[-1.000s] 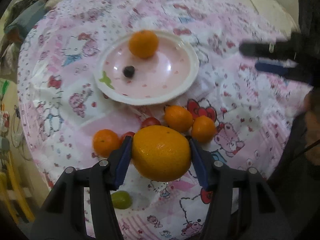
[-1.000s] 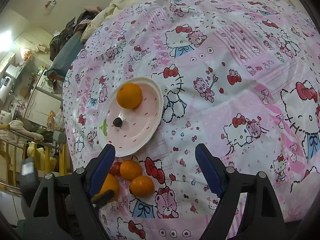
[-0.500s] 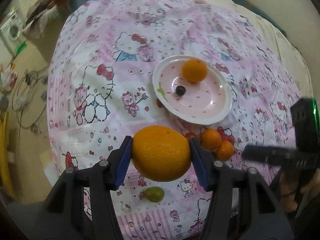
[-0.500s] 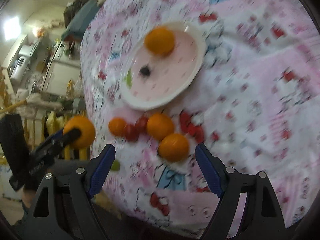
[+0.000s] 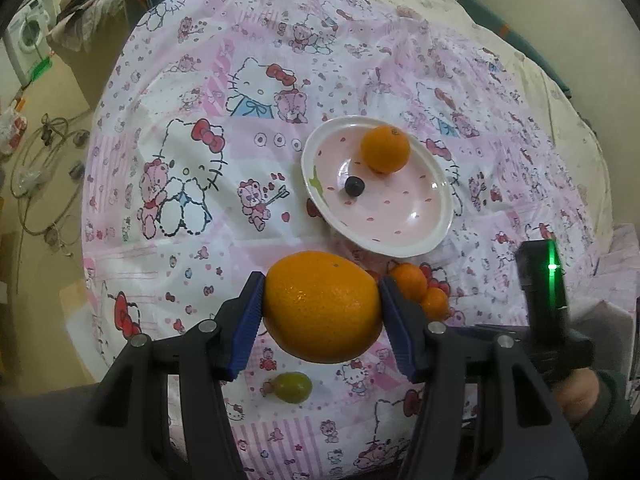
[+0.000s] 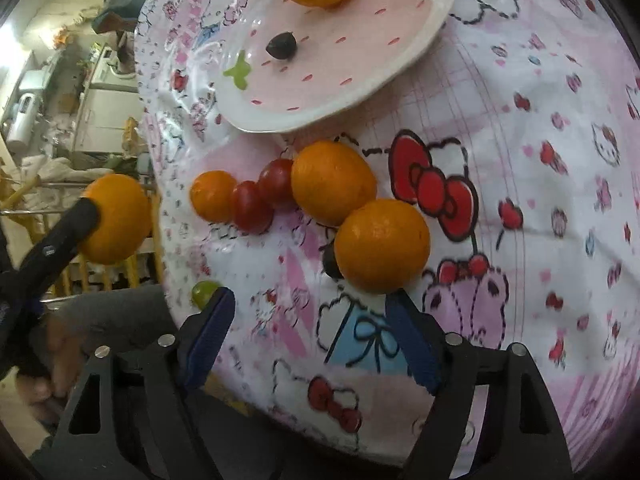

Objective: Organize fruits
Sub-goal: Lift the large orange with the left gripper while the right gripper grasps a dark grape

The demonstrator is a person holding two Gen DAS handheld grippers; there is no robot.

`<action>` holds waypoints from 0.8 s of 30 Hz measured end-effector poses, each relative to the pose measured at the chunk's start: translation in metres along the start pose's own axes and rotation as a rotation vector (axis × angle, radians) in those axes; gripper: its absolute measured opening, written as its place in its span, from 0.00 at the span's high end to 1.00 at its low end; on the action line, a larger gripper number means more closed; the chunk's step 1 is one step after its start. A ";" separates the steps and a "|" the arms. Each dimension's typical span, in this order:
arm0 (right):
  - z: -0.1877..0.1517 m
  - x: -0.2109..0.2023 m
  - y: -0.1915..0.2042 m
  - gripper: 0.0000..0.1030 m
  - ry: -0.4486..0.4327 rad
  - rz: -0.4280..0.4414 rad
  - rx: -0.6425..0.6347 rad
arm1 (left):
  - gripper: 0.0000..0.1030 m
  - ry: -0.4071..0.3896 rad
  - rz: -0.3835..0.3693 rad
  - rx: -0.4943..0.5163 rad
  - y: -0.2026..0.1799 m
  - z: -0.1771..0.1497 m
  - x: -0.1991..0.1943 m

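Observation:
My left gripper (image 5: 322,308) is shut on a large orange (image 5: 322,306), held in the air off the near left of the table; the orange also shows in the right wrist view (image 6: 118,222). A pink plate (image 5: 434,236) holds one orange (image 5: 385,149) and a dark grape (image 5: 354,187). My right gripper (image 6: 310,336) is open and empty, low over the table just before three loose oranges (image 6: 382,246), two red tomatoes (image 6: 252,206) and a green grape (image 6: 203,292).
The round table has a pink cartoon cloth (image 5: 192,152). A green grape (image 5: 292,387) lies near its front edge. Floor clutter and cables lie at left (image 5: 36,160). Shelves and appliances stand beyond the table (image 6: 60,92).
My left gripper has lifted and drawn back with the orange, so the plate looks farther off. My right gripper has moved down and closer to the loose oranges.

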State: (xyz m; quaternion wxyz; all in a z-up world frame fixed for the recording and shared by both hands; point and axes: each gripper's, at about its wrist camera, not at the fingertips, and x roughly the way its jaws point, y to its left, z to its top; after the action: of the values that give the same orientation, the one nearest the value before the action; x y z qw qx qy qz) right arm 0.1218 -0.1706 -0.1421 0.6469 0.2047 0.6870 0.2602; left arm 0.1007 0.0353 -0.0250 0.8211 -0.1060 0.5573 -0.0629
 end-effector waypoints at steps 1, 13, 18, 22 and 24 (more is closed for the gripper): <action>0.000 0.002 0.001 0.28 -0.001 -0.009 -0.002 | 0.49 -0.002 0.000 0.003 -0.001 0.000 -0.001; -0.007 0.015 0.027 0.48 -0.082 -0.318 -0.224 | 0.49 0.004 -0.015 -0.006 -0.003 0.000 0.000; -0.011 0.021 0.035 0.48 -0.140 -0.382 -0.263 | 0.49 0.001 -0.011 -0.005 -0.004 0.000 0.000; -0.012 0.026 0.041 0.55 -0.177 -0.419 -0.288 | 0.49 0.000 -0.008 -0.009 -0.003 0.000 0.000; -0.013 0.025 0.039 0.66 -0.194 -0.443 -0.292 | 0.49 0.001 -0.006 -0.011 -0.002 0.000 0.001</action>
State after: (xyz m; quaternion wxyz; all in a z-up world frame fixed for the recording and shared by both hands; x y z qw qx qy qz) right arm 0.1047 -0.1256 -0.1372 0.7735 -0.0218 0.6050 0.1879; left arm 0.1005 0.0335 -0.0254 0.8200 -0.1123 0.5578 -0.0624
